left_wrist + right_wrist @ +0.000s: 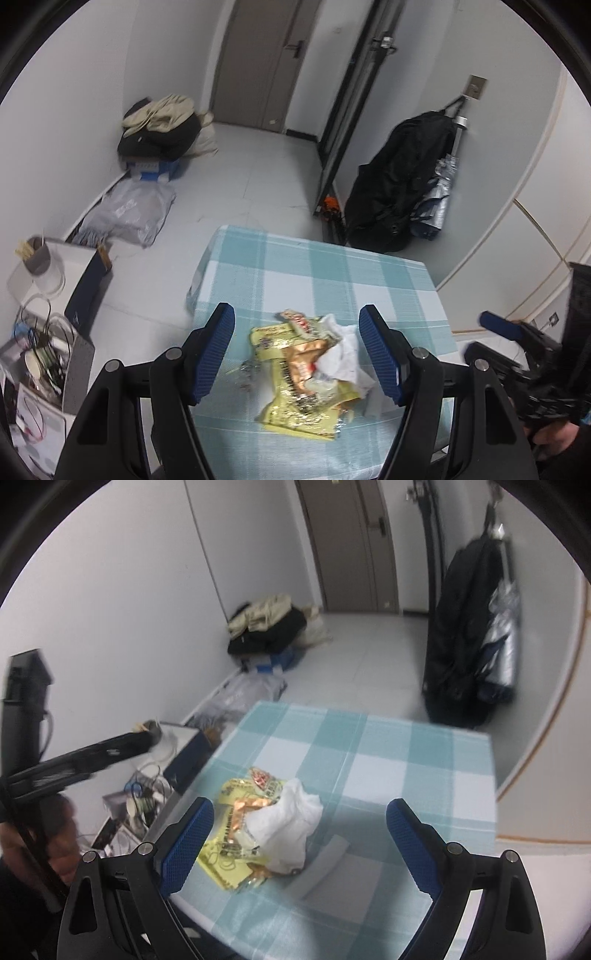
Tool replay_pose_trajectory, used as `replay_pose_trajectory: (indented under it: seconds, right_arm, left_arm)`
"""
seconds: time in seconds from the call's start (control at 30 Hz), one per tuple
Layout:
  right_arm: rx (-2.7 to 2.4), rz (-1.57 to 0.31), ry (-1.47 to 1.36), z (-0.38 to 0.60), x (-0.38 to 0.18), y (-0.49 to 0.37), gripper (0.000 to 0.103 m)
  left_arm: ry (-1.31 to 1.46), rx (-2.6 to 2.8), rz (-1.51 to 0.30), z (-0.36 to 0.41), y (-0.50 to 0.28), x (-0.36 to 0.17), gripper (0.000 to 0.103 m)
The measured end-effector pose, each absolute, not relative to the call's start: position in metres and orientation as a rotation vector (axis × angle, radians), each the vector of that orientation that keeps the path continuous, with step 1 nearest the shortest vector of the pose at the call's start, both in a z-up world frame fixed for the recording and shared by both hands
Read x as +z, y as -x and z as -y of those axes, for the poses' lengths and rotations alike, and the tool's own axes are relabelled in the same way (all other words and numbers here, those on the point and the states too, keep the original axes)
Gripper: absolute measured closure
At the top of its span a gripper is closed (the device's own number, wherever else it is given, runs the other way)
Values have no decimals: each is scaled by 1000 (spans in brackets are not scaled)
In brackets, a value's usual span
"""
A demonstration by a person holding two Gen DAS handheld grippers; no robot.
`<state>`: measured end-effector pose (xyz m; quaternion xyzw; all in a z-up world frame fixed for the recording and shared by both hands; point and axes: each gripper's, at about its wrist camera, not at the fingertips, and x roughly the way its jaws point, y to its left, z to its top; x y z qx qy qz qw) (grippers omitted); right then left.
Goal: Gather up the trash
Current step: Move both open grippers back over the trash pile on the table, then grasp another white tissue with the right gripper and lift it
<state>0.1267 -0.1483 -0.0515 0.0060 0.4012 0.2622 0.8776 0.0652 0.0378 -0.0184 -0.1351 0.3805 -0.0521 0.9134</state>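
Note:
A pile of trash lies on a table with a teal-and-white checked cloth point(325, 273): yellow snack wrappers point(295, 410), a copper foil wrapper point(306, 350), a red-printed wrapper point(299, 321) and a crumpled white tissue point(347, 350). My left gripper point(301, 354) is open, its blue pads on either side of the pile just above it. In the right wrist view the tissue point(291, 827) and yellow wrappers point(225, 864) lie left of centre on the cloth point(406, 753). My right gripper point(299, 845) is open above them. A grey flat piece point(332, 864) lies beside the tissue.
The right gripper shows at the right edge of the left wrist view point(517, 354). A cluttered low shelf with cables and cups point(40, 332) stands left of the table. A black bag point(399, 184) hangs on the wall. Clothes point(162, 125) and a plastic bag point(129, 210) lie on the floor.

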Motion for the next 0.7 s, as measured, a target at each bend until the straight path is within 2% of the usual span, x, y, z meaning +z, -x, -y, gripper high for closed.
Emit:
replay_pose_trajectory:
  seconds: [0.17,0.4,0.47,0.6,0.7]
  right_arm:
    - [598,-1037,-90,132,-97,-167,9]
    - [704,-1149,-47,100,-134,-195,12]
    - [722,-1162,-3,92,-140,-197,13]
    - [759,-1140,153,76,-146,-191,23]
    - [787,-1105,211,74,-145,-187,24]
  left_arm:
    - [392,-108,-830,-60,-72,-26,36]
    - [430,-93,-853,-73,-81,-30,36]
    - [429,-88,-859,-74,-82,-31,36]
    - [418,-92,-865,-74,-82,-32,36]
    - [399,-92,-870,-74,-82,-33,36]
